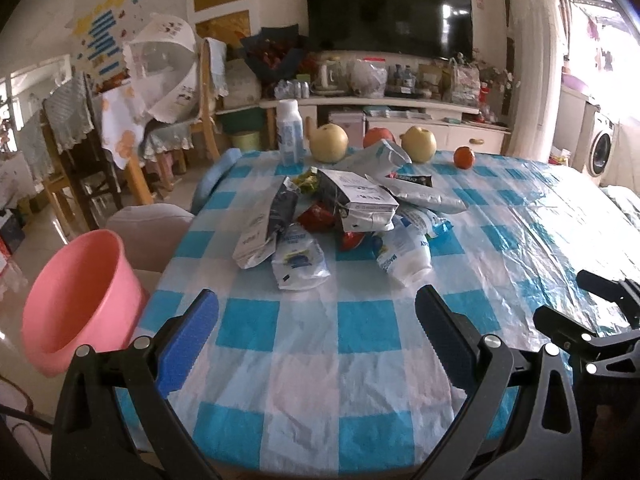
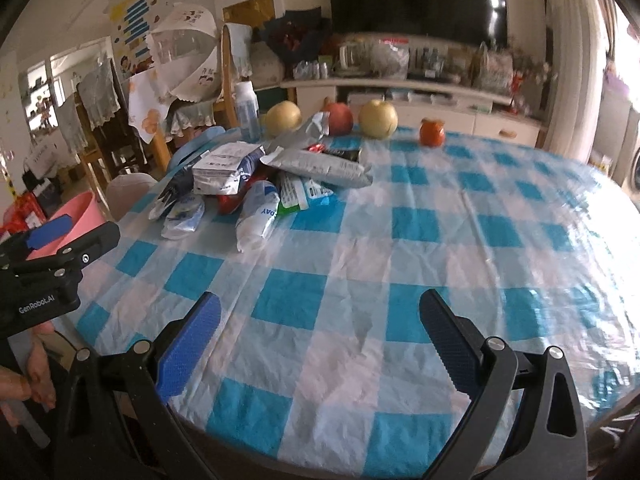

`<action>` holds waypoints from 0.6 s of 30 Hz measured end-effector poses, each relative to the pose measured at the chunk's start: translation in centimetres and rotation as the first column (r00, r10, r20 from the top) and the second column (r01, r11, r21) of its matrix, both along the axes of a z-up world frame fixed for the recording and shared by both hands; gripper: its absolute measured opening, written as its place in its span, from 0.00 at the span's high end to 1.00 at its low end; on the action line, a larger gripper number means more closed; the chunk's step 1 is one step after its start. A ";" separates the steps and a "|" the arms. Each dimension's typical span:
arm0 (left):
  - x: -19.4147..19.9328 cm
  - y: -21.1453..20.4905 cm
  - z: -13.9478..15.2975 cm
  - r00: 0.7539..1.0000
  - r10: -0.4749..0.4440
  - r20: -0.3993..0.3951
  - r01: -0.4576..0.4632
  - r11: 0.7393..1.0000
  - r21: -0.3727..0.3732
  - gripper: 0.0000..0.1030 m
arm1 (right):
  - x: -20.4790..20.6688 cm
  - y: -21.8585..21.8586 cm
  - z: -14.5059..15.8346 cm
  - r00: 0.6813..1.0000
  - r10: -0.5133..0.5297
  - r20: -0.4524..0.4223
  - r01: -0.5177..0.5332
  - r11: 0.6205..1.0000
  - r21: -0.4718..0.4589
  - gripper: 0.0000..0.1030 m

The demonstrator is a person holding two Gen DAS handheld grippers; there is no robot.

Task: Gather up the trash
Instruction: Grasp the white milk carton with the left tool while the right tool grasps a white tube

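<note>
Left gripper (image 1: 316, 312): jaws spread wide, nothing between the blue pads, hovering over the near edge of the table (image 1: 360, 360), which has a blue-and-white checked cloth. Right gripper (image 2: 320, 314): jaws likewise spread wide and empty, over the near part of the same table, to the right of the left one.

Trash: a heap of wrappers (image 1: 344, 216) lies on the far-left part of the table, ahead of both grippers and well apart from them. It includes silver foil bags, clear plastic bags with blue print and some red pieces, overlapping one another. In the right wrist view the heap (image 2: 260, 184) sits far left.

Pink bucket (image 1: 80, 300): beside the table's left edge, lower than the tabletop, opening tilted toward the camera.

Far edge of table, left to right: white bottle (image 1: 289, 132), pear (image 1: 329, 143), red fruit (image 1: 378, 136) partly behind a wrapper, second pear (image 1: 419, 144), small orange fruit (image 1: 464, 157).
</note>
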State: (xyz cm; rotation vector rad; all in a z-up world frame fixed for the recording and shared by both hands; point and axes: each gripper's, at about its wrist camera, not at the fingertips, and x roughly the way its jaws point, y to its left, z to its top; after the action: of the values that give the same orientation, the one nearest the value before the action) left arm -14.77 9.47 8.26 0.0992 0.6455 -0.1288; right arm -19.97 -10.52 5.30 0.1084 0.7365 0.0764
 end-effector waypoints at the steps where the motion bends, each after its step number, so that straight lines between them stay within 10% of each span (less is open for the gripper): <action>1: 0.6 -0.1 0.0 1.000 -0.011 -0.009 0.011 1.000 -0.010 0.04 | 0.3 -0.1 -0.1 1.000 0.002 -0.008 -0.002 1.000 0.014 0.04; 18: 10.7 -5.4 0.3 0.998 -0.034 -0.061 0.037 0.998 0.055 0.04 | 9.6 -0.6 -3.6 0.982 0.127 -0.143 -0.100 0.978 0.186 0.05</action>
State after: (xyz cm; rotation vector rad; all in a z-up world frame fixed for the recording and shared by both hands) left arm -4.08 4.09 8.55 0.1616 0.7075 -0.1482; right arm -10.40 -11.11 1.74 0.2448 0.8895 0.2459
